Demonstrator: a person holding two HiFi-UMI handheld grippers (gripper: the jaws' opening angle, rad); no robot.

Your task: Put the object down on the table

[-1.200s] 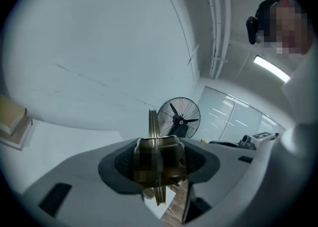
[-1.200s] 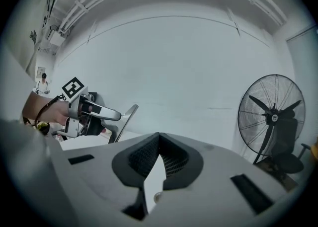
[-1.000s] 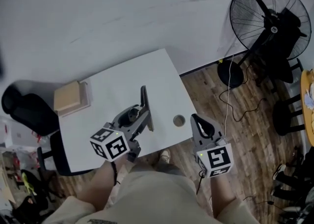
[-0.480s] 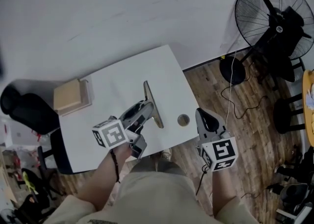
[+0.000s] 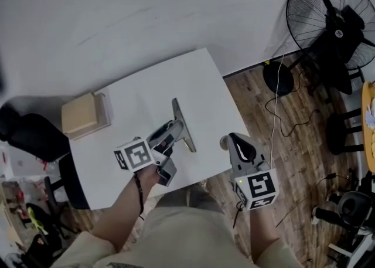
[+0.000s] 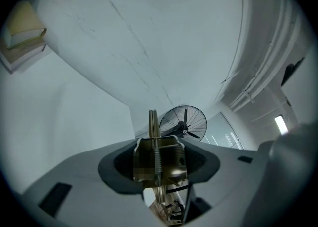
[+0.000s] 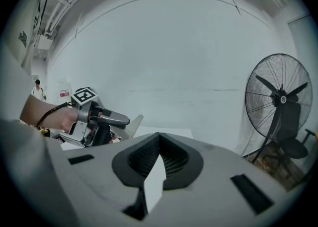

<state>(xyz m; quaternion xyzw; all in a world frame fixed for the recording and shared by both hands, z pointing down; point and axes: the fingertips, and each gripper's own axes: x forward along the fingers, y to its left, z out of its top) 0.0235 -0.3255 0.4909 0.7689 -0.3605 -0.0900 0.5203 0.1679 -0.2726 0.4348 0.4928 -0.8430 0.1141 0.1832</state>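
Grippers two, metal object point(image 5: 183, 125) one: left gripper point(image 5: 171, 132) clamps the object over the table point(image 5: 140, 94); right gripper point(image 5: 230, 139) jaws pressed together, empty.

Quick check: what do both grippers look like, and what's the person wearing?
The left gripper and right gripper are grey with dark ribbed pads. Each carries a white cube with black square markers, left and right. No sleeves; a dark cord hangs at the left wrist. The clothes are beige.

fan point(image 5: 331, 25) cut by edge, object point(image 5: 182, 121) partly behind left gripper point(image 5: 174, 128)
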